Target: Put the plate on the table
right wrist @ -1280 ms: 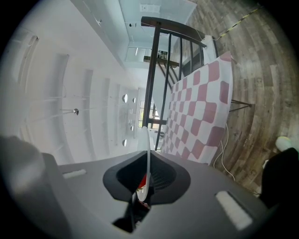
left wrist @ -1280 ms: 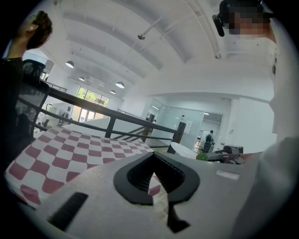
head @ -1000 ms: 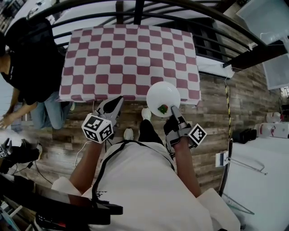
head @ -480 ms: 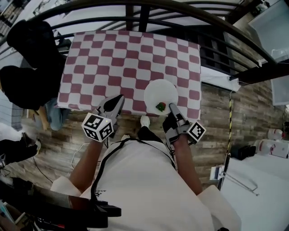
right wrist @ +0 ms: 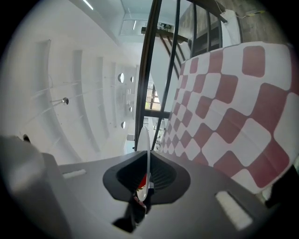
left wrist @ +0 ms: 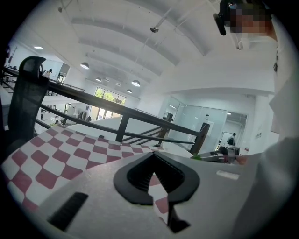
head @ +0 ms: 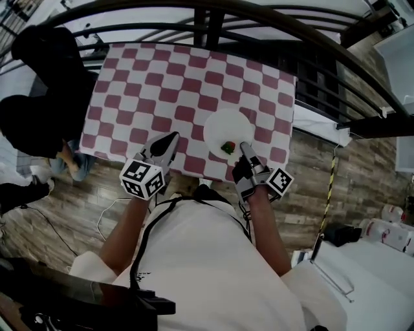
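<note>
A white plate (head: 226, 129) hangs over the near right part of the table, which wears a red-and-white checked cloth (head: 162, 84). A small red and green bit of food (head: 228, 148) lies at the plate's near rim. My right gripper (head: 244, 149) is shut on that near rim. In the right gripper view the plate (right wrist: 144, 140) shows edge-on between the pads of the right gripper (right wrist: 145, 175), with the cloth (right wrist: 224, 107) to its right. My left gripper (head: 171, 140) is shut and holds nothing, its tip over the table's near edge. The left gripper view shows the left gripper (left wrist: 156, 184) above the cloth (left wrist: 60, 154).
A black railing (head: 259, 19) curves behind the table. A person in black (head: 39, 84) stands at the table's left end. A black chair back (left wrist: 25, 93) rises at the left. Wooden floor (head: 323, 187) lies to the right, with a white surface (head: 369, 284) beyond.
Both grippers have moved forward. The plate, earlier at the table's near edge and partly over the floor, now hangs over the cloth. The person at the left has shifted.
</note>
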The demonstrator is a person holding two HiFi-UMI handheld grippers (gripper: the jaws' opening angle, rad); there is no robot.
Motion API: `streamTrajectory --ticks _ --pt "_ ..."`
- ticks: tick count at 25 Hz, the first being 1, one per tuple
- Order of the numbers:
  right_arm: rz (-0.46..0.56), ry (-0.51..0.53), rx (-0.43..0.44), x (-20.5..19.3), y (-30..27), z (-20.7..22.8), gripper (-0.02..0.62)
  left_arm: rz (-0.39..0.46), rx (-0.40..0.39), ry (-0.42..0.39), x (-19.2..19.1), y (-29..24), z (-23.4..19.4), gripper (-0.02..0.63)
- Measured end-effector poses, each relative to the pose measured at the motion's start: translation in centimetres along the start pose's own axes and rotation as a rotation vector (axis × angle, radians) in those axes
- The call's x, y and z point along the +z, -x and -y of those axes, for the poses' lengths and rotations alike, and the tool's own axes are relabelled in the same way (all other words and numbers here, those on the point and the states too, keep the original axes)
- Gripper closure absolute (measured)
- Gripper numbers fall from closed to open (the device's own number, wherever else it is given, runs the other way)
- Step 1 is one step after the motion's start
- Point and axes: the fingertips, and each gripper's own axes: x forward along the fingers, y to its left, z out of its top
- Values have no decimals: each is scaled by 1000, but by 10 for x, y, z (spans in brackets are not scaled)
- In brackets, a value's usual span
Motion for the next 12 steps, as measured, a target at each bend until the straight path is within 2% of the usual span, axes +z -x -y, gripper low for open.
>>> streamTrajectory --ticks 12 --pt "-114 -6 -33 44 -62 46 575 -36 59 16 -7 -52 -9 603"
